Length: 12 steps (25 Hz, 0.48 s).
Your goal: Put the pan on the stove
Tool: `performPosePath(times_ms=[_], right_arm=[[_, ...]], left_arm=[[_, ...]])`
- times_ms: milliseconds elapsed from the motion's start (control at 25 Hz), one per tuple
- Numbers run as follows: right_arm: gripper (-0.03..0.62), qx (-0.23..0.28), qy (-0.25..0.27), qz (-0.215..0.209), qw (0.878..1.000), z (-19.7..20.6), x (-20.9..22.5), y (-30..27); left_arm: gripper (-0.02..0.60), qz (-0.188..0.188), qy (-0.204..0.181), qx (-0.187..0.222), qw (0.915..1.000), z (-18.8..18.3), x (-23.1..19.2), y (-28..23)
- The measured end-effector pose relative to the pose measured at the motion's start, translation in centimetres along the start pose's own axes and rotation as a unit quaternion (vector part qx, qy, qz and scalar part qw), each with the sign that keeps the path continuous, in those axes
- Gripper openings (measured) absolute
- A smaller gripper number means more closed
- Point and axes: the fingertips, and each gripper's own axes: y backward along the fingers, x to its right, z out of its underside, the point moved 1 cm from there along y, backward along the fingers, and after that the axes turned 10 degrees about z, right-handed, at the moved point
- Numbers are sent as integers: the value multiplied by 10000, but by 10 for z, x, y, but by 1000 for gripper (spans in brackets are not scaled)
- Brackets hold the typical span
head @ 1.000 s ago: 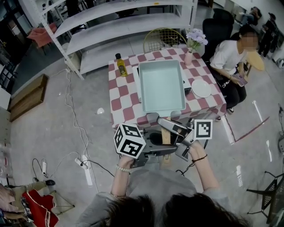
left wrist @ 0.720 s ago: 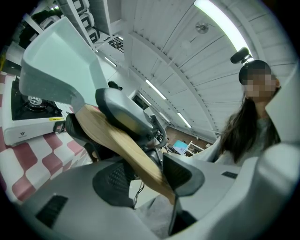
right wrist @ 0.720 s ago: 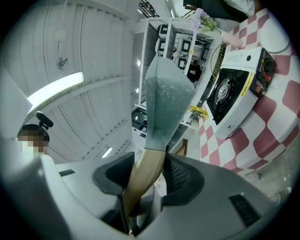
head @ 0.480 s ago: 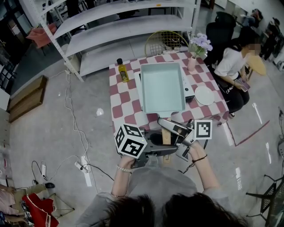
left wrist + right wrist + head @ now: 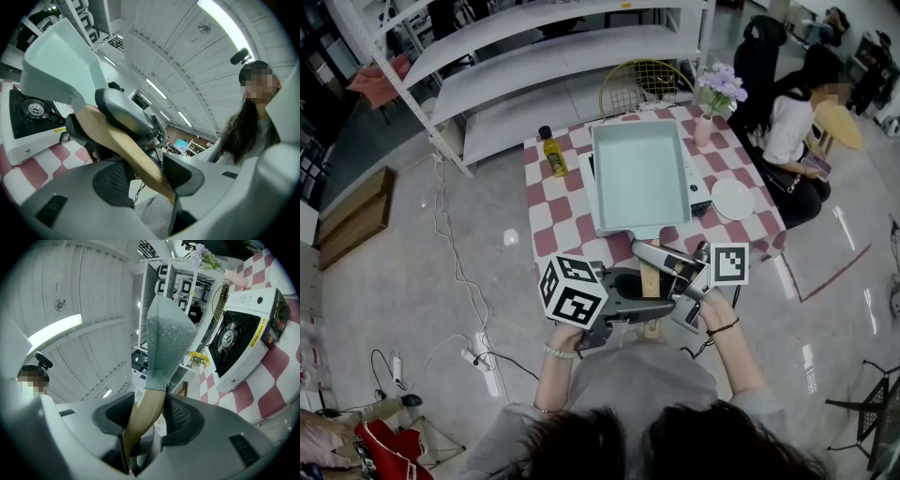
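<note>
A pale teal rectangular pan (image 5: 642,178) hangs over the white portable stove (image 5: 702,193) on the red-checked table (image 5: 551,214), hiding most of the stove. Its wooden handle (image 5: 650,281) points toward me. My left gripper (image 5: 659,309) is shut on the handle's near end. My right gripper (image 5: 654,257) is shut on it closer to the pan. In the left gripper view the handle (image 5: 123,146) runs between the left gripper (image 5: 147,174) jaws, with the pan (image 5: 61,70) above the stove (image 5: 29,123). In the right gripper view the right gripper (image 5: 147,417) clamps the handle (image 5: 144,414) under the pan (image 5: 166,341), beside the stove's burner (image 5: 229,339).
On the table stand an oil bottle (image 5: 550,153) at the left, a pink vase of flowers (image 5: 707,120) at the far right and a white plate (image 5: 733,199). A person (image 5: 789,131) sits at the right. A gold wire basket (image 5: 643,84) and white shelving (image 5: 544,56) are behind.
The pan stays over the stove in both grippers with hardly any shift. The head camera has swung a little, and the seated person has turned away.
</note>
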Motion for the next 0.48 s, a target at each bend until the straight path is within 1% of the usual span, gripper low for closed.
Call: performPosePath(times_ms=[160,480], right_arm=[[198,8,-41,2,10000,-3,1,-1],[198,53,-182,-67,9998,-15,10,-4]], left_arm=[[192,20,-18,24,10000,-4,-3,0],[193,9,81,52,10000,-11,-15,1]])
